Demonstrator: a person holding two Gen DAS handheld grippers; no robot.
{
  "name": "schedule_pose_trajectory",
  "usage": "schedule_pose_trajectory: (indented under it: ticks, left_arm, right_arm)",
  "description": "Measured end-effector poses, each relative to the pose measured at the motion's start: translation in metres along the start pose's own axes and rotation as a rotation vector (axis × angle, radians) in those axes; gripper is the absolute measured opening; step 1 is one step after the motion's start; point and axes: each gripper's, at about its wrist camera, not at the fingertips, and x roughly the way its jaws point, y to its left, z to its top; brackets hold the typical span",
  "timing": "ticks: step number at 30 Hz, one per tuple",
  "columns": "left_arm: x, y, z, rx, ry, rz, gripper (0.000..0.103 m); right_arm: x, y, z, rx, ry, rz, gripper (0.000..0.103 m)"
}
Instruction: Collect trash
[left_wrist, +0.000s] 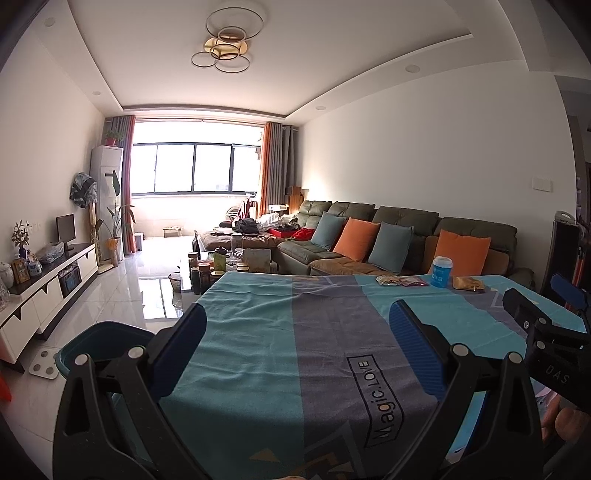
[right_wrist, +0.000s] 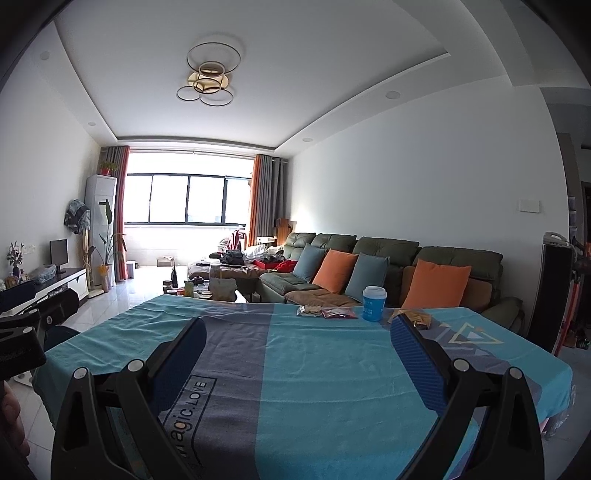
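we hold the left claw (left_wrist: 297, 332) and right claw (right_wrist: 298, 347) spread wide, empty, over the tabletop (right_wrist: 314, 369). at one o'clock stand a blue cup (right_wrist: 374, 303), lid on, contents hidden, with wrappers (right_wrist: 327, 312) just left. a teal bin (left_wrist: 92, 343) at nine o'clock, inside unseen.

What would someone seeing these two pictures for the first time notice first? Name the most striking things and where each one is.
The teal and grey tablecloth fills the foreground, with the open left gripper and open right gripper poised above it. At the table's far edge stand a blue cup and a few snack wrappers. Behind them, orange cushions glow on the dark green sofa along the right wall.
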Motion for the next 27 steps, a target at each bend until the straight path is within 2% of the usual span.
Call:
schedule_pose_trajectory:
  ticks: [12, 21, 27]
  left_arm:
    - [0.0031, -0.0006, -0.0008, -0.001, 0.025, -0.011, 0.098]
    - [-0.0014, 0.0035, -0.0026, -0.023, -0.009, 0.021, 0.098]
    - [0.0015, 0.0035, -0.0053, -0.018, 0.002, -0.004, 0.098]
  right_arm:
    - [-0.0010, -0.0010, -0.0004, 0.000, 0.008, -0.004, 0.096]
    - [0.0007, -0.0051, -0.0003, 0.002, 0.025, -0.008, 0.096]
    - [0.0021, -0.0037, 0.0006, 0.004, 0.024, -0.014, 0.096]
